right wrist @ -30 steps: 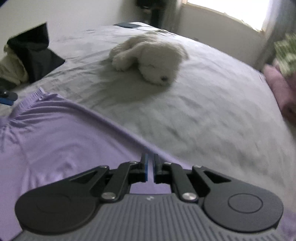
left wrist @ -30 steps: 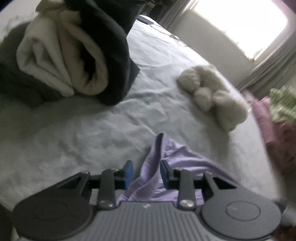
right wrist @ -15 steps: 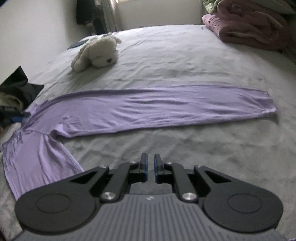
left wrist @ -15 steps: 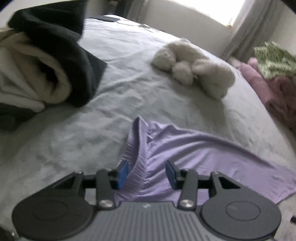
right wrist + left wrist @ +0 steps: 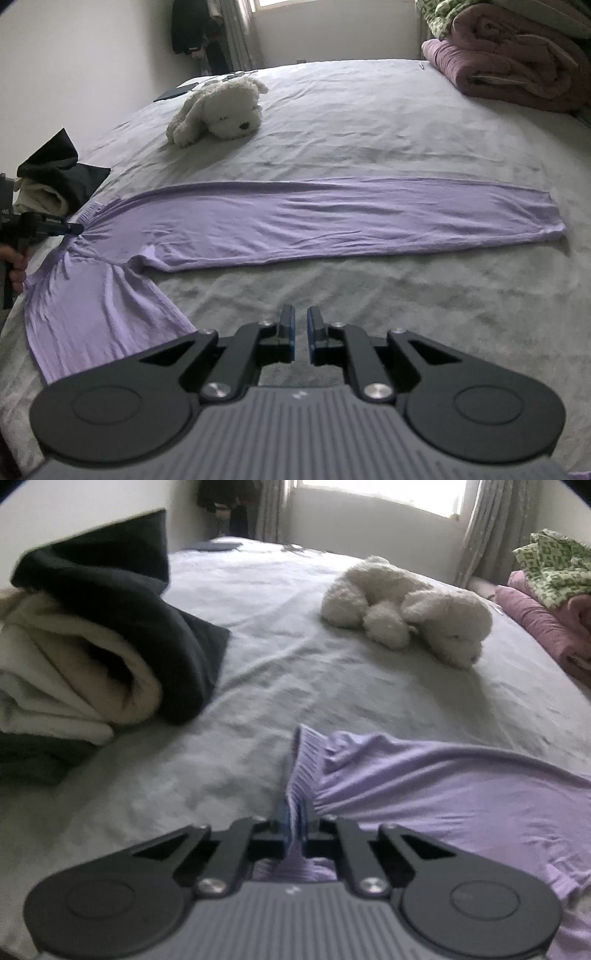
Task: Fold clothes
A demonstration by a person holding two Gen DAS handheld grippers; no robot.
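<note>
Light purple trousers (image 5: 332, 218) lie on the grey bed sheet (image 5: 369, 118), one leg stretched out flat to the right and the other bent toward the near edge. My left gripper (image 5: 293, 812) is shut on the gathered waistband (image 5: 306, 760), and the fabric puckers at the pinch. In the right wrist view the same left gripper (image 5: 75, 229) bites the waistband at the far left. My right gripper (image 5: 299, 328) hovers over bare sheet near the bent leg. Its jaws stand a narrow gap apart with nothing between them.
A white plush dog (image 5: 221, 110) lies behind the trousers. A pile of black and cream clothes (image 5: 92, 635) sits left of the waistband. Folded pink blankets (image 5: 517, 70) are stacked at the far right. A hand (image 5: 14, 266) holds the left gripper's handle.
My left jaws have closed onto the waistband that lay between them. My right gripper has let go of the purple fabric and swung over to bare sheet.
</note>
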